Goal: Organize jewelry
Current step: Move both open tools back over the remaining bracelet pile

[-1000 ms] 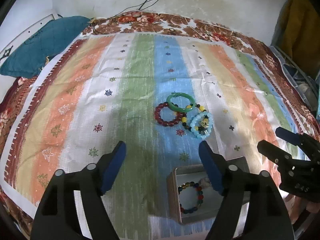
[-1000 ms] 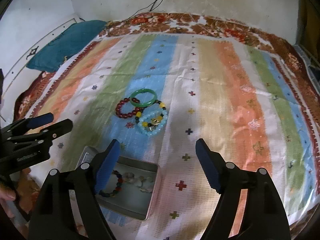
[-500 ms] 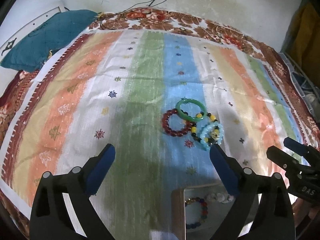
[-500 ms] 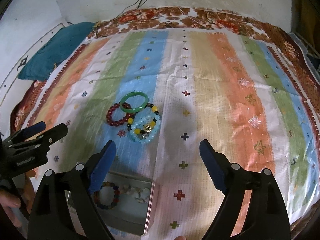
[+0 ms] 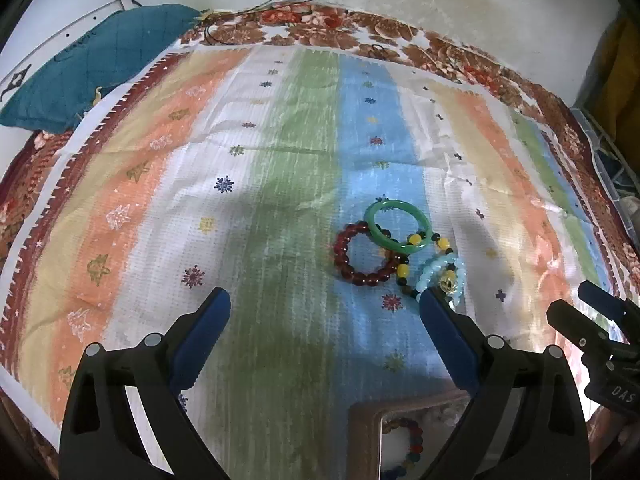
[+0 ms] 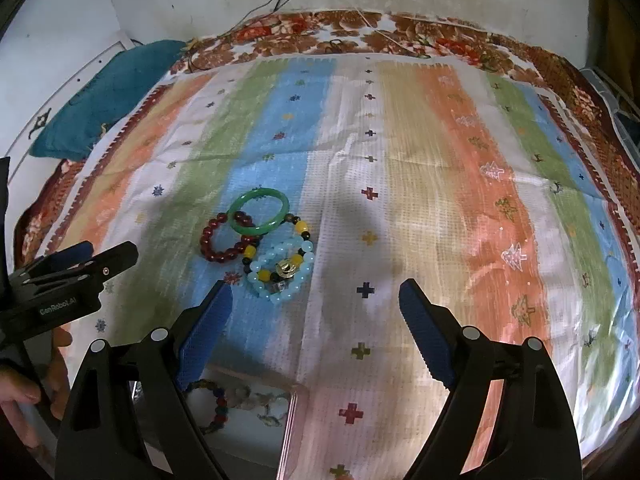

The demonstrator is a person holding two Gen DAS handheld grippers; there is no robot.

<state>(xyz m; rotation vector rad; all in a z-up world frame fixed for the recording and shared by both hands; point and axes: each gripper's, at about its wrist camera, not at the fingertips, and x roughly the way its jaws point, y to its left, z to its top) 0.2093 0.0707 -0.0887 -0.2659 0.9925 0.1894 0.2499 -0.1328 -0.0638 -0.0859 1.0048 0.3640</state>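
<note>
From the left wrist, the left tongs (image 5: 324, 312) gape wide and empty just short of the smooth green bangle (image 5: 398, 227), which overlaps a dark red beaded bracelet (image 5: 362, 256) on the striped woven bedspread (image 5: 160, 200). From the right wrist, the right tongs (image 6: 316, 304) are spread too, holding nothing, the pale blue beaded bracelet (image 6: 280, 270) lying just below that bangle (image 6: 260, 212) and the square metal tin (image 6: 256, 408) nearer still.

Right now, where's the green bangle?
On the striped cloth, left of centre in the right wrist view: the green bangle tops the bracelet pile, overlapping the red bead bracelet.
</note>
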